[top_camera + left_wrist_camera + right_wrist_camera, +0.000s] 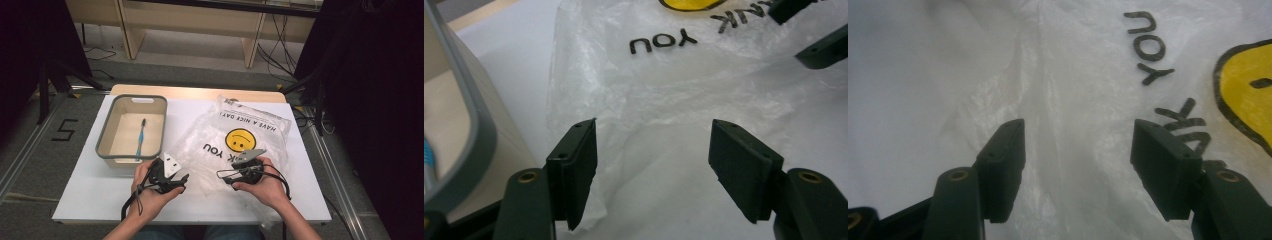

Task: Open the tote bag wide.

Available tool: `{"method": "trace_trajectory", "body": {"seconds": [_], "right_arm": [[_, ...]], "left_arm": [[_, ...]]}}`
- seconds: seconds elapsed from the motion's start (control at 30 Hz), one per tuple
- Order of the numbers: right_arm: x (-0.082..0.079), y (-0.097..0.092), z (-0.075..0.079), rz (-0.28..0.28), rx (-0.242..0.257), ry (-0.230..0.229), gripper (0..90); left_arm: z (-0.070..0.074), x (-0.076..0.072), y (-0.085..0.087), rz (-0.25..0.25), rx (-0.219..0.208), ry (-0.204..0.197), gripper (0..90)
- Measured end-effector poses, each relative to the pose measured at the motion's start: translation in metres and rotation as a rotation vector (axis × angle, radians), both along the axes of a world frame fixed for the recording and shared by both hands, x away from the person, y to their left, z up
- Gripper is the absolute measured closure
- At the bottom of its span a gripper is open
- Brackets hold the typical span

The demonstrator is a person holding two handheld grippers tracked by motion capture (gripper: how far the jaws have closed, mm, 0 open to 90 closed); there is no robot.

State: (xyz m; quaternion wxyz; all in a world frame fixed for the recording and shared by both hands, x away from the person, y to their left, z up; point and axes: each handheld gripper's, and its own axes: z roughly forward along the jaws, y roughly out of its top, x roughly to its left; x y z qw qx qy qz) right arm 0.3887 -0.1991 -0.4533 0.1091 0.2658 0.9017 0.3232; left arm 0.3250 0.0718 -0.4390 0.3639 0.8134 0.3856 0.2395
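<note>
- High view: a white table (90, 200) is seen from above, with a clear plastic bag (220, 135) spread flat across its middle and right part, just beside a grey bin (102, 150) at the left.
- A blue toothbrush (140, 140) is seen lying lengthwise in the bin, bristle end away from the person.
- The left gripper (181, 181) is held in the left hand (150, 192) at the bag's near left edge; the right gripper (225, 175) is held in the right hand (265, 189) over the bag's near part, below the yellow smiley.
- Left gripper view: what the high view leaves unclear is given here. The jaws stand wide apart with nothing clamped; the bag's (664, 100) crumpled edge lies under and between them, and the left pad (576, 165) is seen at or just over that edge, contact not being certain. The bin's rounded grey rim (474, 135) is seen close at the left, and the other gripper's jaws at the top right.
- Right gripper view: the jaws are likewise spread wide and empty, poised above the film (1068, 75); a lengthwise fold is seen running between them.
- The bag is shown as thin, glossy and wrinkled, printed in black with "THANK YOU" and "HAVE A NICE DAY" around a yellow smiling face; from the person's side the print reads upside down.
</note>
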Motion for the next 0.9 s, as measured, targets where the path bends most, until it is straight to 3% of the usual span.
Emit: {"method": "trace_trajectory", "body": {"seconds": [0.1,0.13,0.2,0.3,0.33,0.37,0.53,0.6,0.7,0.77,0.83,0.9], "right_arm": [[0.003,0.008,-0.004,0.023,-0.025,0.007,36.6],[0.003,0.011,-0.005,0.005,-0.030,0.030,36.3],[0.008,0.014,-0.010,0.017,-0.056,0.024,36.6],[0.013,0.018,-0.015,-0.004,-0.079,0.052,40.0],[0.015,0.017,-0.017,0.013,-0.099,0.034,41.8],[0.015,0.017,-0.017,-0.008,-0.100,0.052,43.8],[0.018,0.015,-0.019,-0.001,-0.116,0.057,58.3],[0.018,0.017,-0.019,-0.025,-0.096,0.075,63.7],[0.019,0.015,-0.020,0.000,-0.104,0.061,73.6],[0.018,0.016,-0.020,-0.041,-0.083,0.072,81.7],[0.019,0.015,-0.019,-0.039,-0.093,0.066,88.8],[0.019,0.014,-0.018,-0.047,-0.085,0.064,90.0]], "left_arm": [[0.000,-0.007,-0.005,-0.041,-0.005,0.014,40.0],[-0.001,-0.008,-0.006,-0.058,-0.001,0.018,41.4],[-0.005,-0.010,-0.010,-0.075,0.000,0.029,44.0],[-0.010,-0.010,-0.013,-0.094,0.014,0.051,46.3],[-0.012,-0.010,-0.013,-0.099,0.015,0.055,46.8],[-0.012,-0.010,-0.013,-0.105,0.020,0.056,47.4],[-0.013,-0.010,-0.015,-0.111,0.019,0.058,48.5],[-0.013,-0.010,-0.014,-0.111,0.020,0.064,48.7],[-0.013,-0.010,-0.014,-0.110,0.020,0.062,48.7],[-0.013,-0.010,-0.013,-0.111,0.020,0.059,48.7],[-0.013,-0.010,-0.012,-0.111,0.023,0.056,48.5],[-0.013,-0.010,-0.012,-0.106,0.018,0.054,48.3]]}}
